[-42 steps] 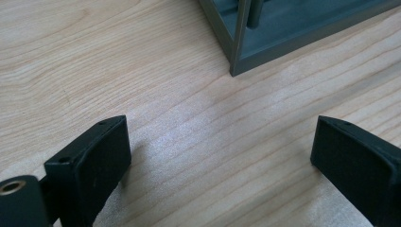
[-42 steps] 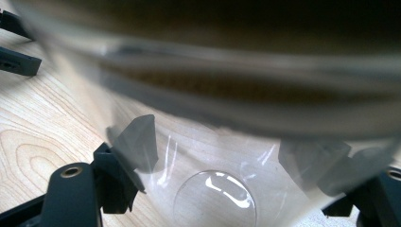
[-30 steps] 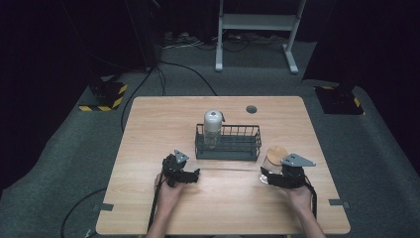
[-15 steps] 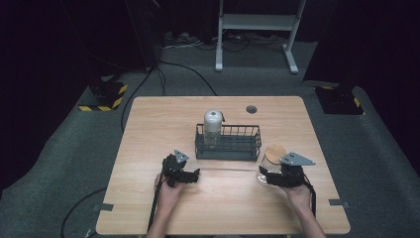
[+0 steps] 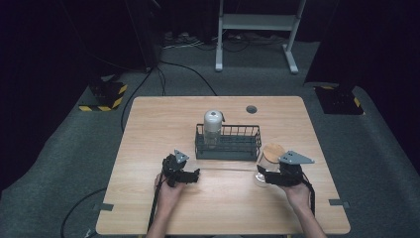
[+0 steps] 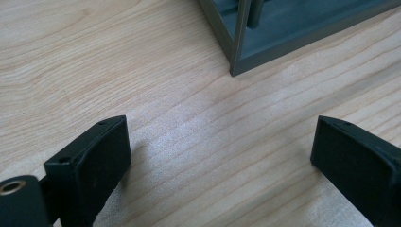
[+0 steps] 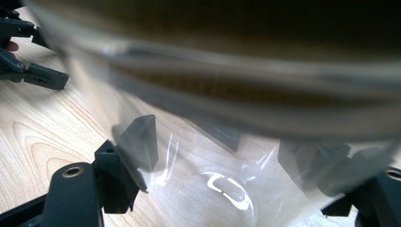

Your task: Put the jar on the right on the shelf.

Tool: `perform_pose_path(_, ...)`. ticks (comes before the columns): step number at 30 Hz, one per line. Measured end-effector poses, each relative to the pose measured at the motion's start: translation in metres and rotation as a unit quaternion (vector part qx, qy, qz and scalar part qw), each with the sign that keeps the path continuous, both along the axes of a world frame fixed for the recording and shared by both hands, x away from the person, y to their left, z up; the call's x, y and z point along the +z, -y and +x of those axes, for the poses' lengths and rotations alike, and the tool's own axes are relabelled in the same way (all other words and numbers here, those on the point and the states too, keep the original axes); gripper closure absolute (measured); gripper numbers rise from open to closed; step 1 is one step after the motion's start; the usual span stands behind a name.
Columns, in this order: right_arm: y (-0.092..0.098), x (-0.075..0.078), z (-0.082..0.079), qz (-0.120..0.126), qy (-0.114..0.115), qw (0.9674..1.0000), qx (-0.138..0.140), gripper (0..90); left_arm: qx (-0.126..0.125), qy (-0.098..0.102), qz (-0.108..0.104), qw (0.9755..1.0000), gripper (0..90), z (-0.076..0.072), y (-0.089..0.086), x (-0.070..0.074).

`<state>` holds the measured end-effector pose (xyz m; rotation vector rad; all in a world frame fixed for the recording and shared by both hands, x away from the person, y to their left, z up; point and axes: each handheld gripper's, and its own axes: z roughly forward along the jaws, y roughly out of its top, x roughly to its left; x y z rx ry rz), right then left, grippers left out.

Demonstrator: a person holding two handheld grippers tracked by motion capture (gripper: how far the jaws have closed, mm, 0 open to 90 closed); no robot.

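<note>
Wooden table (image 5: 148,129) was seen from the high view carrying one dark wire basket (image 5: 228,144), one grey-capped bottle (image 5: 213,126) standing upright in the basket's left end, and one clear glass jar (image 5: 267,166) with a round wooden lid just beside the basket's right front corner. Compared with the frames half a second and one second before, the basket, the bottle and the left gripper (image 5: 195,174) were found unchanged in place; the right gripper (image 5: 261,174) was recorded slightly nearer the jar, with the jar now between its jaws. Two grippers were counted, one per hand.

In the left gripper view, the jaws were seen spread wide over bare wood grain, with nothing between them, and one corner of the basket (image 6: 265,33) was noted ahead, apart from both jaws. In the right gripper view, the jar's glass wall (image 7: 227,142) was seen very close and blurred, set between the jaws with the dark underside of the lid overhead; whether the pads pressed the glass could not be told. The left gripper (image 7: 28,61) was noted at that view's upper left corner.
</note>
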<state>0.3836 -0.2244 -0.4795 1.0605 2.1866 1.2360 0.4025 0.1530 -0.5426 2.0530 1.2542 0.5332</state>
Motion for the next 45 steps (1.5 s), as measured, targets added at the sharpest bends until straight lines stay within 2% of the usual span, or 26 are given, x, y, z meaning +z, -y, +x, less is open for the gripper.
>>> perform_pose_path(24, -0.005, 0.013, 0.005, 0.013, 0.0, 0.9998, 0.016, 25.2, 0.0, 0.0, 0.0, 1.0, 5.9, 0.0, 0.0, 0.0)
perform_pose_path(45, -0.012, 0.028, 0.009, 0.014, 0.008, 0.9993, 0.034, 25.3, 0.0, 0.0, 0.0, 1.0, 5.9, 0.0, 0.0, 0.0)
